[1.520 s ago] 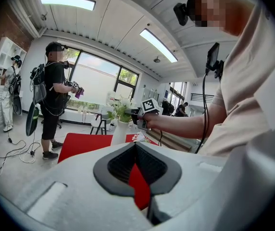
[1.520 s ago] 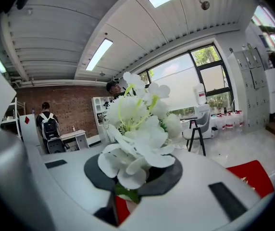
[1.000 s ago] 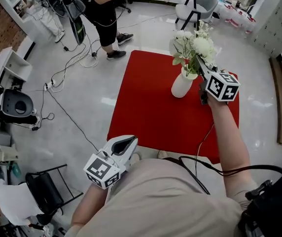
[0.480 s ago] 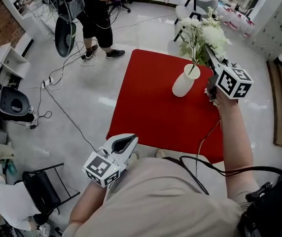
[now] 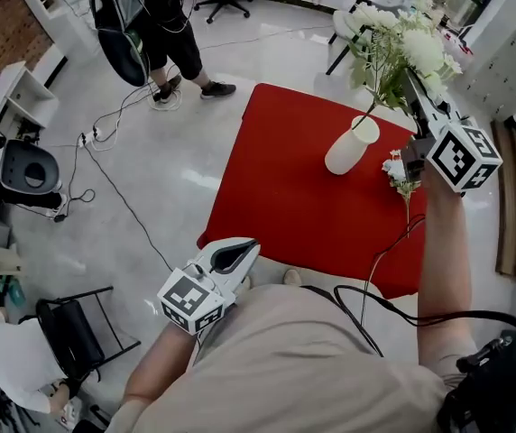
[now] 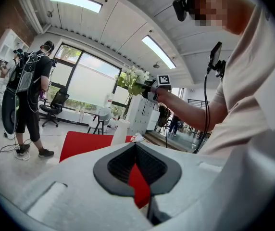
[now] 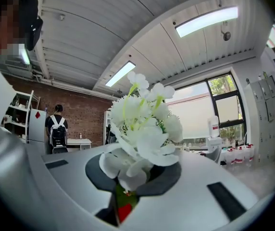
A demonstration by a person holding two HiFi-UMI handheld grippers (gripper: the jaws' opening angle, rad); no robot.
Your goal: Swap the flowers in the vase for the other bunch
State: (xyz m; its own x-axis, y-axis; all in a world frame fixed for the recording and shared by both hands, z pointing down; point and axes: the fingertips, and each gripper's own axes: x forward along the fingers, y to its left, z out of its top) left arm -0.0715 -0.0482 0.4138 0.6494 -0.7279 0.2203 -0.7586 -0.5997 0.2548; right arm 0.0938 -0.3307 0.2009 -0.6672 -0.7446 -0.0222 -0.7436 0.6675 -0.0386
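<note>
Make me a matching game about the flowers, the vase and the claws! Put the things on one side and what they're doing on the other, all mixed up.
Things:
1. tall white vase
2. big bunch of white flowers
3. small bunch of pale flowers
4. left claw

What they're doing:
A. shut, with nothing in it
B. lying on the red table
C. standing on the red table
D. gripped in the right claw

Pairs: 1-C, 2-D, 3-B, 4-A
</note>
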